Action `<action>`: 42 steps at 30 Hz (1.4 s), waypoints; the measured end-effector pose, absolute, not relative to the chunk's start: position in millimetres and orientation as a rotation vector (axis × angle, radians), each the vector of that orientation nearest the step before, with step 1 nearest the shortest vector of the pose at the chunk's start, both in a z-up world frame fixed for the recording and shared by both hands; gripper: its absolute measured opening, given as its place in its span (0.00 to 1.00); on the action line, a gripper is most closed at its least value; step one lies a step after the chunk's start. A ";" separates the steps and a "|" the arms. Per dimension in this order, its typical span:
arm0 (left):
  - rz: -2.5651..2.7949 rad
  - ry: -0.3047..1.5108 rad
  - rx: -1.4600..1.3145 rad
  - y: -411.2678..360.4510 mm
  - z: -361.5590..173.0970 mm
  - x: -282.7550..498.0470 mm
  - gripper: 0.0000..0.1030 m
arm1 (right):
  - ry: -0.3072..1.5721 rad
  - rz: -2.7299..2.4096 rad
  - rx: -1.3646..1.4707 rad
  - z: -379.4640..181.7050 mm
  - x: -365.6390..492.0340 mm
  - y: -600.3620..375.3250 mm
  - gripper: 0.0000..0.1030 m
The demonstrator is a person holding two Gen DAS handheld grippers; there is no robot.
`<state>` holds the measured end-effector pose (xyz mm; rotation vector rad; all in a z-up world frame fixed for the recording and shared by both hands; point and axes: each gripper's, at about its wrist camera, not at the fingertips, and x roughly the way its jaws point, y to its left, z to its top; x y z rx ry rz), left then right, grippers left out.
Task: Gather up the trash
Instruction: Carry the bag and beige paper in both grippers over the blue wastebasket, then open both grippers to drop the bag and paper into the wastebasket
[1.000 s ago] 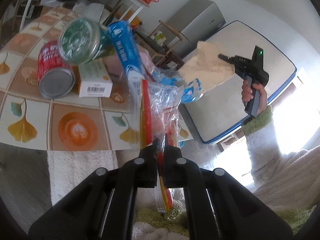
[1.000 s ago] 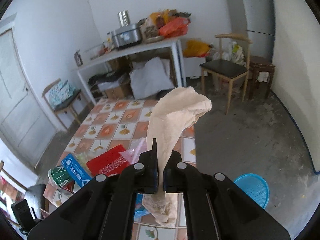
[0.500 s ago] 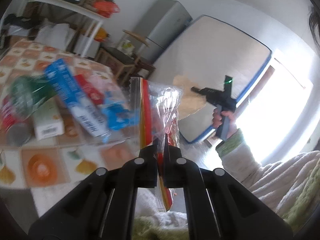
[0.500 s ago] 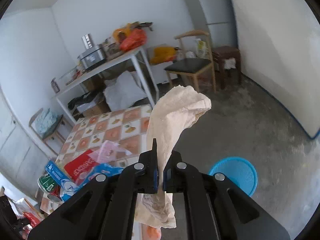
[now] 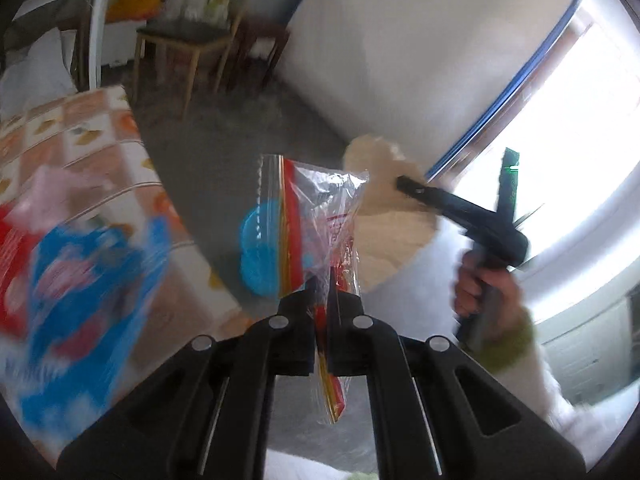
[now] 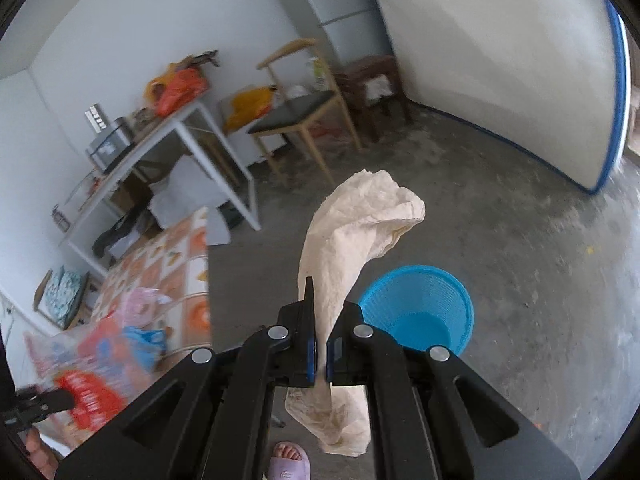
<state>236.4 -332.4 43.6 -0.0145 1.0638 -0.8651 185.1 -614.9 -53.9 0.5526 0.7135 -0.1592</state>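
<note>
My left gripper (image 5: 323,280) is shut on a clear plastic bag with red and yellow stripes (image 5: 316,224), which stands up between its fingers. My right gripper (image 6: 320,312) is shut on a crumpled beige paper wrapper (image 6: 352,232) that hangs above and below the jaws. In the left wrist view the right gripper (image 5: 404,184) appears at the right, held by a hand, with the beige wrapper (image 5: 384,224) on it. A blue plastic waste basket (image 6: 420,308) stands on the concrete floor just right of the right gripper; the same blue basket (image 5: 256,256) shows behind the bag.
A low table with a patterned cloth (image 6: 168,256) at the left holds blurred red and blue packaging (image 5: 80,264). A wooden chair (image 6: 296,120), a white table (image 6: 192,128) and a stool stand at the back. A slippered foot (image 6: 288,456) is below.
Both grippers have swung right, away from the table and toward the floor, each keeping its load. The cans and boxes have left the left wrist view; the blue basket now looks larger and closer.
</note>
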 end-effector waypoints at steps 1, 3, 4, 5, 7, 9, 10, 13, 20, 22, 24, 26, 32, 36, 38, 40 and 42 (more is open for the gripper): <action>-0.854 1.082 0.016 -347.6 39.1 241.3 0.02 | 0.718 -0.166 0.558 -61.1 188.0 -618.8 0.04; -0.808 1.129 0.131 -400.0 14.3 260.4 0.02 | 0.730 -0.185 0.563 -79.9 198.2 -625.8 0.04; -0.802 1.149 0.150 -413.9 5.4 265.8 0.02 | 0.734 -0.194 0.568 -89.3 203.6 -630.0 0.04; -0.791 1.193 0.177 -438.2 -13.2 280.0 0.02 | 0.737 -0.199 0.572 -94.6 208.8 -633.3 0.04; -0.749 1.226 0.186 -465.2 -37.2 299.0 0.02 | 0.748 -0.213 0.595 -110.1 218.7 -645.1 0.04; -0.720 1.240 0.190 -483.5 -56.5 312.0 0.02 | 0.758 -0.234 0.628 -128.7 228.2 -657.2 0.04; -0.702 1.255 0.185 -492.5 -67.4 319.3 0.02 | 0.764 -0.245 0.650 -140.3 233.6 -664.3 0.04; -0.656 1.352 0.121 -509.9 -104.7 341.8 0.02 | 0.770 -0.258 0.729 -165.9 237.9 -681.5 0.04; -0.595 1.407 0.115 -540.5 -158.1 373.8 0.02 | 0.771 -0.260 0.837 -212.0 258.3 -696.5 0.04; -0.585 1.415 0.093 -541.5 -166.4 383.6 0.03 | 0.771 -0.256 0.853 -223.8 263.0 -697.9 0.04; -0.587 1.414 0.081 -541.9 -169.7 388.1 0.03 | 0.772 -0.254 0.864 -233.6 269.4 -695.9 0.04; -0.587 1.415 0.073 -542.0 -174.4 392.6 0.03 | 0.772 -0.245 0.872 -241.5 274.8 -696.3 0.04; -0.565 1.430 0.040 -543.9 -187.7 399.5 0.05 | 0.786 -0.240 0.882 -260.6 291.8 -699.3 0.04; -0.563 1.450 0.024 -546.0 -194.2 399.2 0.24 | 0.843 -0.268 0.849 -280.4 300.6 -700.0 0.07; -0.560 1.454 0.000 -545.0 -195.8 399.7 0.38 | 0.898 -0.277 0.854 -295.7 303.9 -701.1 0.15; -0.556 1.458 -0.018 -544.8 -196.8 401.8 0.42 | 0.923 -0.289 0.865 -305.8 302.8 -703.0 0.41; -0.551 1.458 -0.031 -545.0 -198.1 403.7 0.42 | 0.920 -0.320 0.852 -310.2 299.0 -704.0 0.54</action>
